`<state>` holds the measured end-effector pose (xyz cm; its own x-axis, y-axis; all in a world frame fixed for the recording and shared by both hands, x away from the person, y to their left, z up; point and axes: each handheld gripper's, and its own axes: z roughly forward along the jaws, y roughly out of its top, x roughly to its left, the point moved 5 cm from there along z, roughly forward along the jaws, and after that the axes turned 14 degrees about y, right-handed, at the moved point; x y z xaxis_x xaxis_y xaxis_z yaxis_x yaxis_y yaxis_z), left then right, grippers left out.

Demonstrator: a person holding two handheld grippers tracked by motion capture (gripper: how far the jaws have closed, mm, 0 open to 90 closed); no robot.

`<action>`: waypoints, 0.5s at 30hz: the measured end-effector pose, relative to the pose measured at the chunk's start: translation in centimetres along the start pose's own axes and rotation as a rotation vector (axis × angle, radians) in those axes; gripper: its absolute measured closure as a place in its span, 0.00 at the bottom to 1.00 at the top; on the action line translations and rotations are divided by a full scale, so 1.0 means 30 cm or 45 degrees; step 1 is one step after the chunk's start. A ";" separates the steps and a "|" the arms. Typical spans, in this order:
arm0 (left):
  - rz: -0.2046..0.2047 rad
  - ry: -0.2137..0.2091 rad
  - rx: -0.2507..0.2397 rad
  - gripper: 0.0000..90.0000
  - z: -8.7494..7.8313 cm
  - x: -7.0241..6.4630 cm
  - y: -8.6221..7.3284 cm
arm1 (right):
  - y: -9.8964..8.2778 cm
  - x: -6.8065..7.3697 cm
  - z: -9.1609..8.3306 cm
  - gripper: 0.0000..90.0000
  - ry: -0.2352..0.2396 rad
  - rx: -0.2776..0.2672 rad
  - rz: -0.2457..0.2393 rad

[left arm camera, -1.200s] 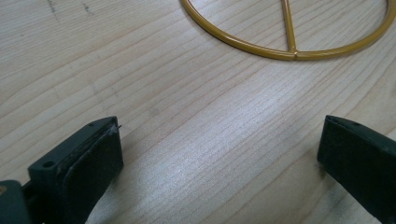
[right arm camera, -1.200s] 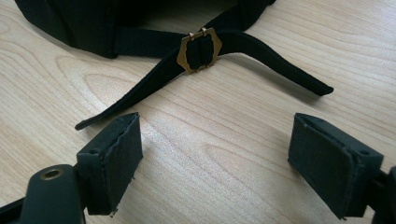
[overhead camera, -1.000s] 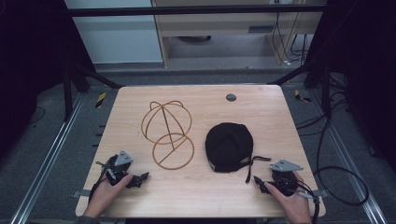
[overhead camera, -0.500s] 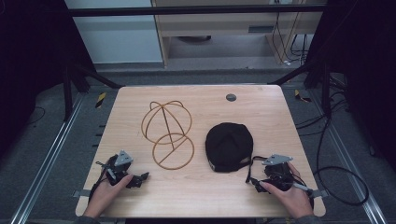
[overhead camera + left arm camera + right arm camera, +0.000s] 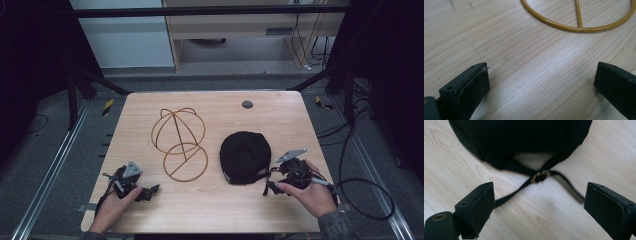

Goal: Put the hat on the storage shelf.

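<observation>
A black cap [image 5: 245,156] lies right of centre on the wooden table [image 5: 220,205]. Its back strap and brass buckle [image 5: 540,176] trail toward my right gripper [image 5: 271,184]. That gripper hovers just short of the strap. Its jaws have just been opening and now stand wide, open, with the strap on the table ahead of them [image 5: 536,205] and nothing pressed. A gold wire cap frame [image 5: 179,142] lies left of the cap. My left gripper [image 5: 149,192] rests near the front left edge, open, with bare wood between its jaws [image 5: 541,85] and the frame's ring [image 5: 579,25] ahead.
A small dark round disc [image 5: 247,104] sits near the table's far edge. A black cable [image 5: 360,200] loops off the right side onto the floor. Metal rails [image 5: 55,170] run along both sides, and a yellow-black object [image 5: 107,106] lies on the floor at left.
My right gripper has lifted off the table and moved left toward the cap's strap. The left gripper has stayed where it was.
</observation>
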<state>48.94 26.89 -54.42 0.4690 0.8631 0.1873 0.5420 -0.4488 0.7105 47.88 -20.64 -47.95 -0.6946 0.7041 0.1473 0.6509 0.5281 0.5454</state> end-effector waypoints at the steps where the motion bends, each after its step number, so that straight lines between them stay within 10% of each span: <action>1: 0.000 0.000 0.000 0.00 0.000 0.000 0.000 | 0.017 0.002 -0.009 0.11 0.002 0.005 0.002; 15: 0.000 0.000 0.000 0.00 0.000 0.000 0.000 | 0.259 0.009 -0.097 0.25 -0.002 0.101 -0.136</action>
<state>48.93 26.89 -54.42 0.4690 0.8631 0.1873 0.5419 -0.4487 0.7106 51.85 -17.73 -41.27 -0.7610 0.6424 0.0904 0.5952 0.6360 0.4912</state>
